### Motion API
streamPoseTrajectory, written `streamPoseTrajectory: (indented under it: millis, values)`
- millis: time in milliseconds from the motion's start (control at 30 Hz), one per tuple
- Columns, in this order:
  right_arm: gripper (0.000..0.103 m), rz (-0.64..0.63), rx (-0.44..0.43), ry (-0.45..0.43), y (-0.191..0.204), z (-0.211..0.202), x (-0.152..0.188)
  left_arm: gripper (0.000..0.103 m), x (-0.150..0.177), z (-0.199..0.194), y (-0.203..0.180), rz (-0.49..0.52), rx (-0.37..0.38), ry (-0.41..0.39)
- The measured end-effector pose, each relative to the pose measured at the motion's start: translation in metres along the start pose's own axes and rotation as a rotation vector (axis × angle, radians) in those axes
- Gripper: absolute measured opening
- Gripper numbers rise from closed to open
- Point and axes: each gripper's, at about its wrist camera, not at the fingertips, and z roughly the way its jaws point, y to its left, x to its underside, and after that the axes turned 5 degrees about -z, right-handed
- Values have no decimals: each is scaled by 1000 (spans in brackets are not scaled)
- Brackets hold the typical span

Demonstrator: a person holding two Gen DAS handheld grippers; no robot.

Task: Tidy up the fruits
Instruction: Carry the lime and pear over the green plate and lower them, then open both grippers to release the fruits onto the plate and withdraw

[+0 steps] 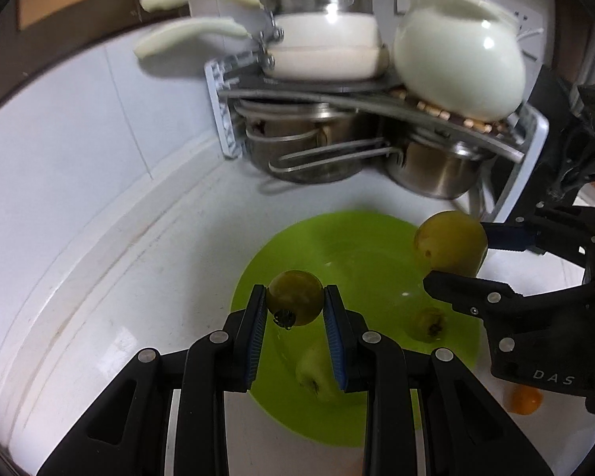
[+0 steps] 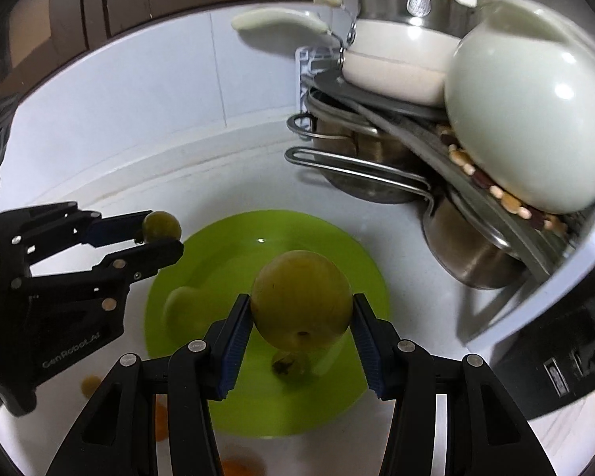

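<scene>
Left tongs [image 1: 295, 304] clamp a small round yellow-green fruit [image 1: 295, 297], calyx toward the camera, above the lime-green round plastic plate [image 1: 361, 261] on the white tabletop [image 1: 111, 277].

Right tongs [image 2: 301, 317] pinch a larger yellow-green fruit [image 2: 301, 303], dimple downward, over the plate; a metal pot rack [image 2: 377, 119] stands at the tabletop's far edge.

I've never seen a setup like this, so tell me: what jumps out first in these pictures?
Two black grippers each pinch a green fruit over a bright green plate: the left gripper holds a small fruit, the right gripper a bigger fruit. Two more fruits lie on the plate, and behind it a rack holds steel pots and a white jug.
</scene>
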Motion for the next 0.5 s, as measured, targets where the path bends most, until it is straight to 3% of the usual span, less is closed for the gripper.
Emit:
streamPoseTrajectory:
  millis: [300,500]
  values:
    - [51,19,-32,80,-13,37,0,29,-1,45,3,-5,55,120]
    - [51,25,-35,102,-16,48,0,29,-2,57,4,-6,47,143]
